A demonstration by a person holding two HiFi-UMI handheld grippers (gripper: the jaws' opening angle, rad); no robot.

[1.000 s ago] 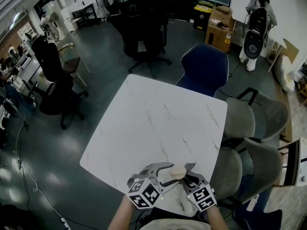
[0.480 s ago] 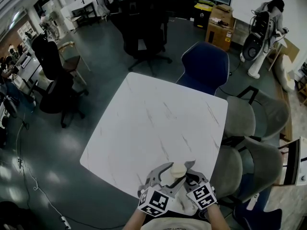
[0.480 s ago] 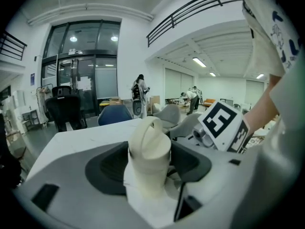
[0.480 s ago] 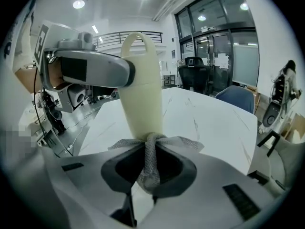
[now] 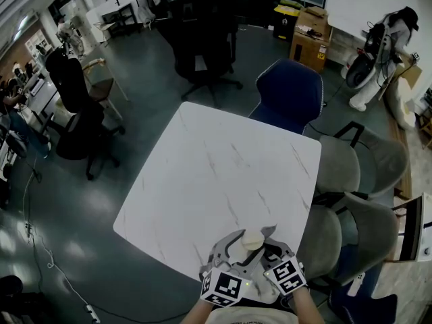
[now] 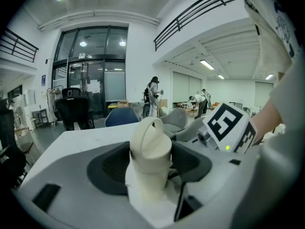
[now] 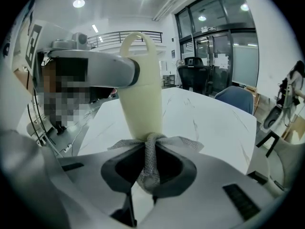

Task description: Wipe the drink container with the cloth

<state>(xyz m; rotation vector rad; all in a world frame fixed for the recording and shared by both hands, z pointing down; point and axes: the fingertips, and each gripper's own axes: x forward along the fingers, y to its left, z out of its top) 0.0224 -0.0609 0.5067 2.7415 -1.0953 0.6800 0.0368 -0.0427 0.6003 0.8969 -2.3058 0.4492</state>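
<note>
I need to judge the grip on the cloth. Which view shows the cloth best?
The right gripper view: the grey mesh cloth is bunched in the right gripper, against the drink container. In the head view it cannot be made out; the left gripper view shows the container but no cloth.

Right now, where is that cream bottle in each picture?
Head view: bottle at bottom centre, over the table's near edge.
Left gripper view: bottle centred, clamped in left tongs.
Right gripper view: bottle centre-left, just beyond the cloth.
Shared landmark: blue chair.
</note>
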